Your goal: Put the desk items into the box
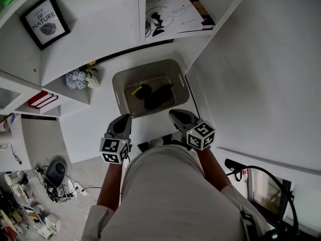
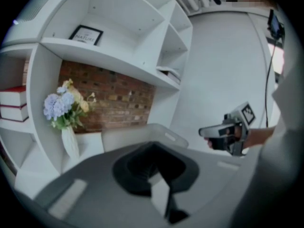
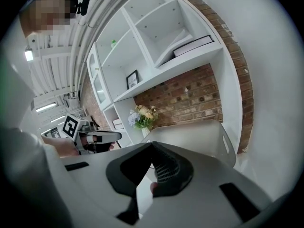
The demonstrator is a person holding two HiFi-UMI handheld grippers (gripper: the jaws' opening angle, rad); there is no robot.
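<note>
A beige box stands on the white desk under the shelves. Inside it lie a dark item with a yellow end and a black item. My left gripper hovers just before the box's near rim, jaws together with nothing between them. My right gripper is level with it at the box's near right corner, also shut and empty. In the left gripper view the box lies beyond my left gripper, with the right gripper off to the side. The right gripper view shows the box wall ahead.
A white vase of flowers stands in a shelf bay left of the box. Red books lie further left, a framed print above, and a magazine on the shelf behind. Cables lie on the floor.
</note>
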